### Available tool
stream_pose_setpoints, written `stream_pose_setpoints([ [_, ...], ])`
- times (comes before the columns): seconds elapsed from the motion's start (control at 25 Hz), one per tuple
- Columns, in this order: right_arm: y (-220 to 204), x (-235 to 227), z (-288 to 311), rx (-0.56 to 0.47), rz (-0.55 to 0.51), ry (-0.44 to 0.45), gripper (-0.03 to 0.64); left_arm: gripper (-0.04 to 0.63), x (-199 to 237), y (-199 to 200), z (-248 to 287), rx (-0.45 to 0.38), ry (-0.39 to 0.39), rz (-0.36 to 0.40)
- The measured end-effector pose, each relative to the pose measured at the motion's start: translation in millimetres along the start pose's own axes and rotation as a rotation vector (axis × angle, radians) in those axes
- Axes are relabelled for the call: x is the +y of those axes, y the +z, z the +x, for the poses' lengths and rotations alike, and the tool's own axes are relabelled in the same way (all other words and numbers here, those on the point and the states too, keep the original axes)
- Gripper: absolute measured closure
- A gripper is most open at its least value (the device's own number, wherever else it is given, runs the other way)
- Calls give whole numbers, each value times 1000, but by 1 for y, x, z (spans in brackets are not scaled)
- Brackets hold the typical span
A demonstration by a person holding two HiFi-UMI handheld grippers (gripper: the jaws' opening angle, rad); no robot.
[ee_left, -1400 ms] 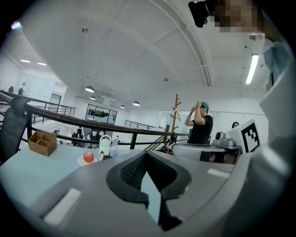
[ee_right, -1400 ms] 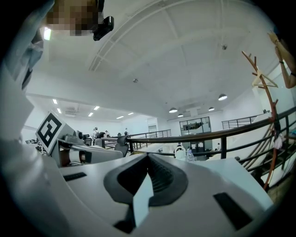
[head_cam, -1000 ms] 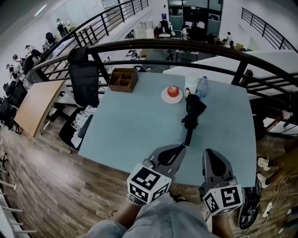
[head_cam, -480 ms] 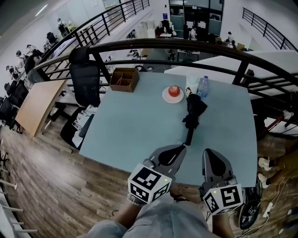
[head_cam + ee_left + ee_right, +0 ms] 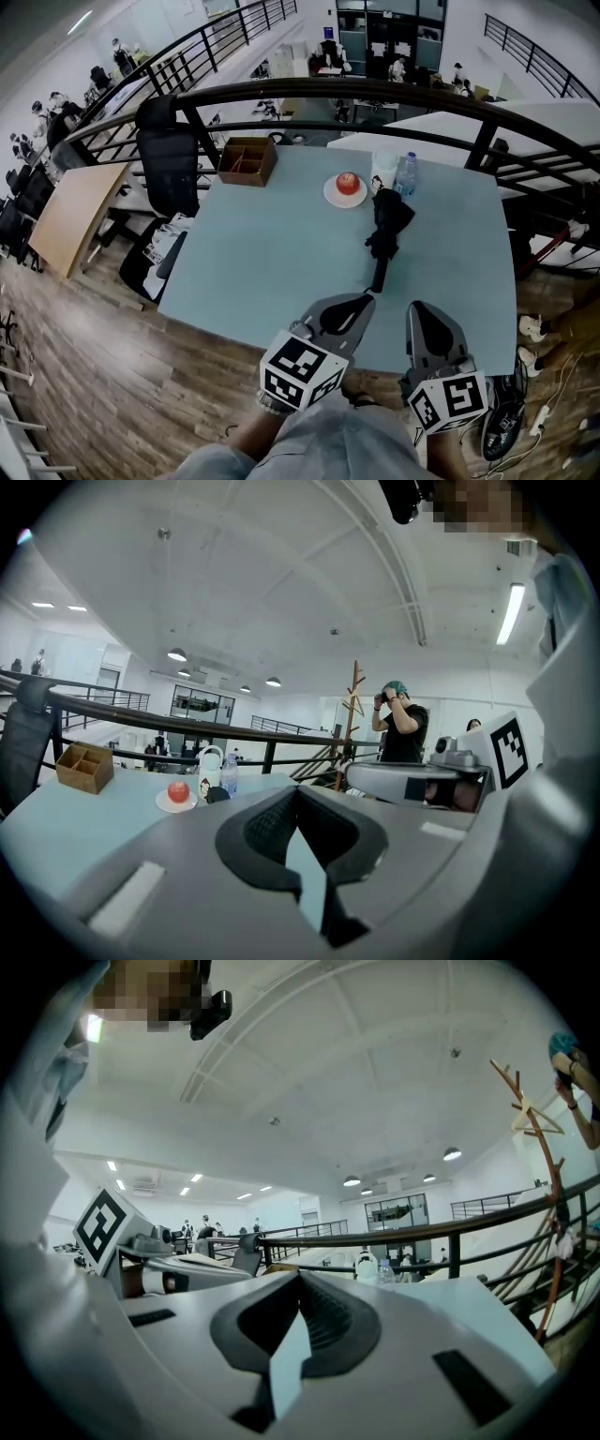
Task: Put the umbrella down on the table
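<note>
Plainly, the pale table (image 5: pixel 262 253) already carries the folded umbrella (image 5: pixel 386 230), lying flat right of centre, with its handle end just above the left gripper (image 5: pixel 364 300) at lower middle. That and the right gripper (image 5: pixel 417 309) have fingers pressed together, empty. A forward nudge could shove the umbrella into the bottle (image 5: pixel 406 175).

This was an open-plan office seen from a mezzanine. A black railing (image 5: pixel 309 91) curved behind a pale table (image 5: pixel 272 244) and an office chair (image 5: pixel 169 164). People (image 5: pixel 328 54) worked at desks (image 5: pixel 75 211) on the floor below.
</note>
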State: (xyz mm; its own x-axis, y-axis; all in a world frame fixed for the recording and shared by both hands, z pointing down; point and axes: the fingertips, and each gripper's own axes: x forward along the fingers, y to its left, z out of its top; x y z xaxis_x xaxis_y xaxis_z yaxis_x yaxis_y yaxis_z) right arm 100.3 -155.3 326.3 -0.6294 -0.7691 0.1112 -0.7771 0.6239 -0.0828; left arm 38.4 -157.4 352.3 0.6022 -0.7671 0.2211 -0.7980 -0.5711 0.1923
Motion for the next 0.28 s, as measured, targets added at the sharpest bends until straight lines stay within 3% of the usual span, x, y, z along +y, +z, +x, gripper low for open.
stream_pose_setpoints([
  [0.28, -4, 3, 3, 3, -2, 0, 617, 591, 5, -5, -1, 3, 1, -5],
])
